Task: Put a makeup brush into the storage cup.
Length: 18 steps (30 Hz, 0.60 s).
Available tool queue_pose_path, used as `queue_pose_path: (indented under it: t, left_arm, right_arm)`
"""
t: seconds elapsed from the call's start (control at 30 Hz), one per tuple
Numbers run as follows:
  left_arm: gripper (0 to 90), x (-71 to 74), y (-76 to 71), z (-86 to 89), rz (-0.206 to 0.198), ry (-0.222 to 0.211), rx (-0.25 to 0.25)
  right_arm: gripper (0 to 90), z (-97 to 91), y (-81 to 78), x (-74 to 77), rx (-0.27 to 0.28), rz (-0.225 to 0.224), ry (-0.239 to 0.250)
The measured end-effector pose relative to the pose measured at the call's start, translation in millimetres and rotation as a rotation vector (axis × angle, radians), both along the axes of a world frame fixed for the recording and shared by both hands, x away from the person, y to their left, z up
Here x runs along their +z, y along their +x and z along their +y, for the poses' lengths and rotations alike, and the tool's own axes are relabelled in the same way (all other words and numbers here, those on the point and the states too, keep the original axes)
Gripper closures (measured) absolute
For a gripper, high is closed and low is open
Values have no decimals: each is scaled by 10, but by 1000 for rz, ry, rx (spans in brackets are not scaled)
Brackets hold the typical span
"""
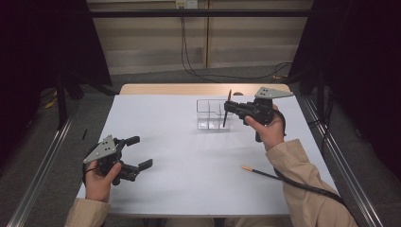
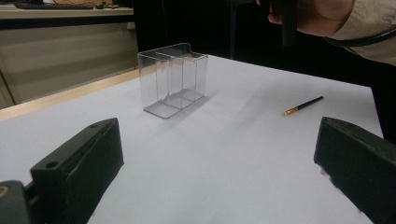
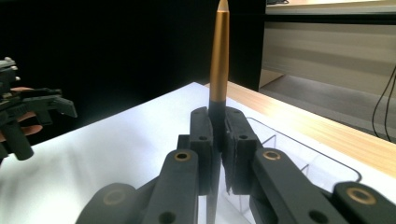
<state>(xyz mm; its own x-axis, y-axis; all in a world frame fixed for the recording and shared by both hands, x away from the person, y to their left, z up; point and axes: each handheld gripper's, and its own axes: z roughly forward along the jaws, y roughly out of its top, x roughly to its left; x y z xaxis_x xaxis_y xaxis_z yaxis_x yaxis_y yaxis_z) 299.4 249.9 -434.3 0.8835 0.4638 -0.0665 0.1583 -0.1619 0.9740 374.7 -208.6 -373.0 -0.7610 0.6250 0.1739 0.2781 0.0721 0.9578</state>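
Right gripper (image 3: 218, 140) — pencil (image 3: 219, 60) upright, seemingly tip-up

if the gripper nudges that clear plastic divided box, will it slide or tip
The clear plastic divided box looks thin-walled and empty, so probably light and apt to slide on the smooth white table. It stands tall on a narrow base, so a high push might tip it. The thin black pen lying nearby would likely roll.

Black gold-tipped pencil (image 3: 219, 60) upright above clear 2-compartment holder (image 1: 211, 115), table's far side
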Motion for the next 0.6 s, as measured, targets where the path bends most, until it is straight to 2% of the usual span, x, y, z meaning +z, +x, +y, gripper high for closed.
queue_pose_path:
  t: [0.33, 0.6]
  left_arm:
    - [11, -5, -1, -5, 2, 1, 0]
    - [11, -4, -1, -4, 2, 0, 1]
  right_arm:
    - [831, -35, 88, 20, -25, -2, -16]
    - [832, -63, 152, 49, -44, -9, -10]
